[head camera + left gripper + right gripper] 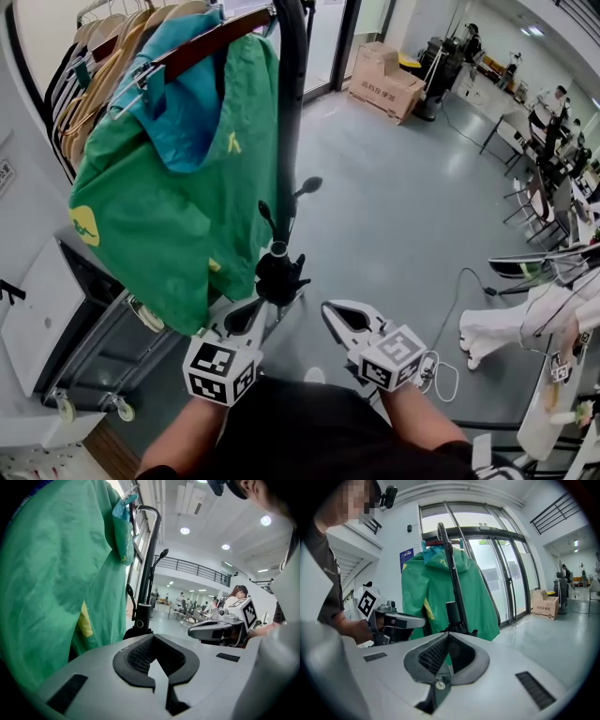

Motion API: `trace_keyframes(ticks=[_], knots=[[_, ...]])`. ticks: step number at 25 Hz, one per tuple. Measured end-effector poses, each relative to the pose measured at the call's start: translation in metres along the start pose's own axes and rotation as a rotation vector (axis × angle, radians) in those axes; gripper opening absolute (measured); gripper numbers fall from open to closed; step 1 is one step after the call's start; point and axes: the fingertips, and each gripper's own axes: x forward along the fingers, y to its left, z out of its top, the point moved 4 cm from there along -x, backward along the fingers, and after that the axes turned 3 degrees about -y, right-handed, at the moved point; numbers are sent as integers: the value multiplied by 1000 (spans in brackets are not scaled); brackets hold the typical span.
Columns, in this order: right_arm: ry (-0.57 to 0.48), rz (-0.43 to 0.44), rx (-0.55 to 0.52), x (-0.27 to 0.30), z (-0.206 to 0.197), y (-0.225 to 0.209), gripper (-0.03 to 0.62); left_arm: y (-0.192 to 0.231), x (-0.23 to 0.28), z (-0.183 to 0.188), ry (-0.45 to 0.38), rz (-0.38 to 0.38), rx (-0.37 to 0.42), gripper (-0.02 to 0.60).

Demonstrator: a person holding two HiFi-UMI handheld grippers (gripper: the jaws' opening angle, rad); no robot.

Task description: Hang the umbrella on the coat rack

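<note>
both grippers are held low in front of the rack, side by side and apart. the left gripper has its jaws pressed together with nothing between them; its own view shows the dark pads meeting at the tip. the right gripper is likewise closed and empty, its tips joined in its own view.

the umbrella is black and folded. it is right up against the pole of the rack, handle end up and the cloth bunched below it. it sits just beyond the left gripper's tip and is touched by neither gripper. in the left gripper view the umbrella shows as a dark cylinder with a ring on it, beside the pole; in the right gripper view the umbrella rises just past the closed jaws. a thin curved hook stands just above the handle, but i cannot tell whether the umbrella hangs from it. another hook sticks out higher up on the pole's other side.

a green jacket with a teal hood hangs from the rail, to the left of the pole, next to a row of wooden hangers. a cardboard box sits on the grey floor near the glass doors.
</note>
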Motion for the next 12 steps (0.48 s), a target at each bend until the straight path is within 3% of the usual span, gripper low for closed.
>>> trace_keyframes(ticks=[12], knots=[[8, 6, 3, 3, -4, 2, 9, 2, -1, 0, -1, 2, -1, 15]])
